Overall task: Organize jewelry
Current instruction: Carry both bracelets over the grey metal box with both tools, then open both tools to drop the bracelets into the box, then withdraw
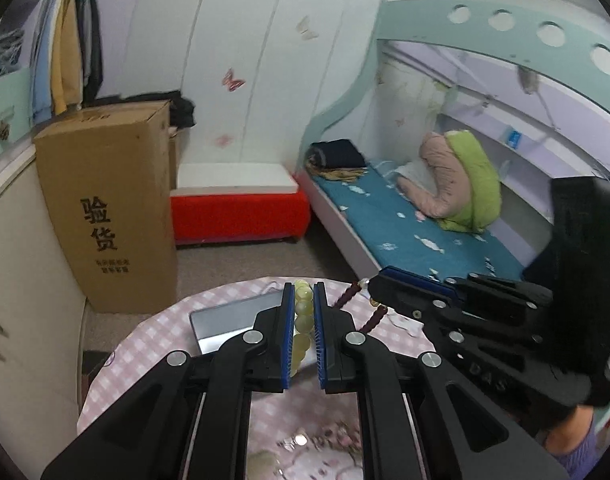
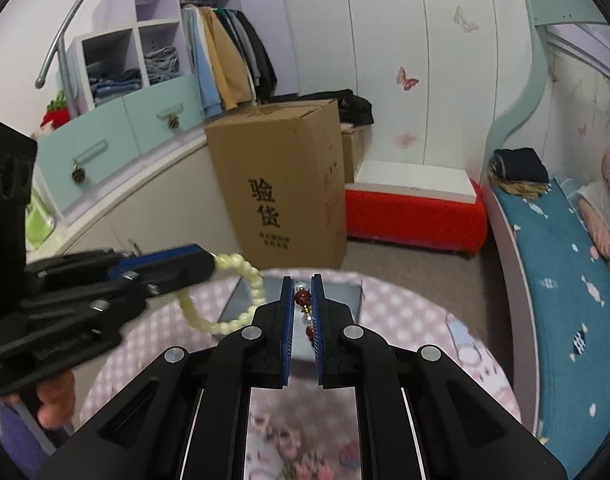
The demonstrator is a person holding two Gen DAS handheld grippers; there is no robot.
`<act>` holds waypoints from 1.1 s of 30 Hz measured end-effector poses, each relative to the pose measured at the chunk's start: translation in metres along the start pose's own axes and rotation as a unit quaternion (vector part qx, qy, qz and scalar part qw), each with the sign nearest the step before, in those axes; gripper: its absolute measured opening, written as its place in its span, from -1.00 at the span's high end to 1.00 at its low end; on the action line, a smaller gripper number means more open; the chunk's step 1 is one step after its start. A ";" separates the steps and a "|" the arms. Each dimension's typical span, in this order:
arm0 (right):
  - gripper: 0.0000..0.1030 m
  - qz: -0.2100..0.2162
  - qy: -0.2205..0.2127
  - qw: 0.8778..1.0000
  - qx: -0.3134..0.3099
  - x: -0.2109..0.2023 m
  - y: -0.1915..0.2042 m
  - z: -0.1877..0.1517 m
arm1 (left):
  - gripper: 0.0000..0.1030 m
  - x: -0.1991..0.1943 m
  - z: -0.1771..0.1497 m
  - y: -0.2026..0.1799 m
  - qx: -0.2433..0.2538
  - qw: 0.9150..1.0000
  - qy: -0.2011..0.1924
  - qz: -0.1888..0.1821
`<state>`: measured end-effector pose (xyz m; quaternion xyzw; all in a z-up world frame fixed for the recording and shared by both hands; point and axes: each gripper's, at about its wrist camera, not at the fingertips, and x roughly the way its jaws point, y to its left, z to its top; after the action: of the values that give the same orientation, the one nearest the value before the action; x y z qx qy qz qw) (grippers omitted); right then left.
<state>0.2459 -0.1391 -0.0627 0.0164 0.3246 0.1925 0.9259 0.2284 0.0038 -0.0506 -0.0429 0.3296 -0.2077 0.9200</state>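
My left gripper (image 1: 303,292) is shut on a pale yellow bead bracelet (image 1: 303,312), held above a round table with a pink checked cloth (image 1: 145,344). In the right wrist view the same bracelet (image 2: 249,280) hangs as a loop from the left gripper (image 2: 209,266). The right gripper (image 2: 303,284) is shut on a dark red bead bracelet (image 2: 303,298) with a pearl and gold spacers. In the left wrist view this red bracelet (image 1: 347,296) dangles from the right gripper (image 1: 375,280). A flat metal tin (image 1: 233,320) lies on the table below both grippers (image 2: 337,292).
A tall cardboard box (image 1: 105,208) stands on the floor beyond the table, with a red bench (image 1: 241,212) beside it. A bunk bed with a blue mattress (image 1: 405,224) is to the right. Cabinets and hanging clothes (image 2: 225,56) line the left wall.
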 end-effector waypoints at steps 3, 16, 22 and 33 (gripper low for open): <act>0.82 0.000 0.009 1.000 0.008 0.020 -0.001 0.001 | 0.85 0.025 0.000 0.011 -0.016 1.000 0.018 0.013; 0.82 0.007 0.077 0.996 0.033 0.086 -0.010 -0.036 | 0.84 0.104 -0.041 0.050 -0.063 0.990 0.115 0.042; 0.81 0.001 0.085 0.996 0.040 0.091 -0.017 -0.044 | 0.83 0.104 -0.046 0.047 -0.059 0.990 0.119 0.050; 0.78 -0.002 0.069 0.997 0.047 0.071 -0.017 -0.046 | 0.14 0.088 -0.047 0.039 -0.056 0.992 0.101 0.048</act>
<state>0.2749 -0.1334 -0.1440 0.0458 0.3962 0.1762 0.9000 0.2743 0.0064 -0.1471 -0.0570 0.4340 -0.1478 0.8869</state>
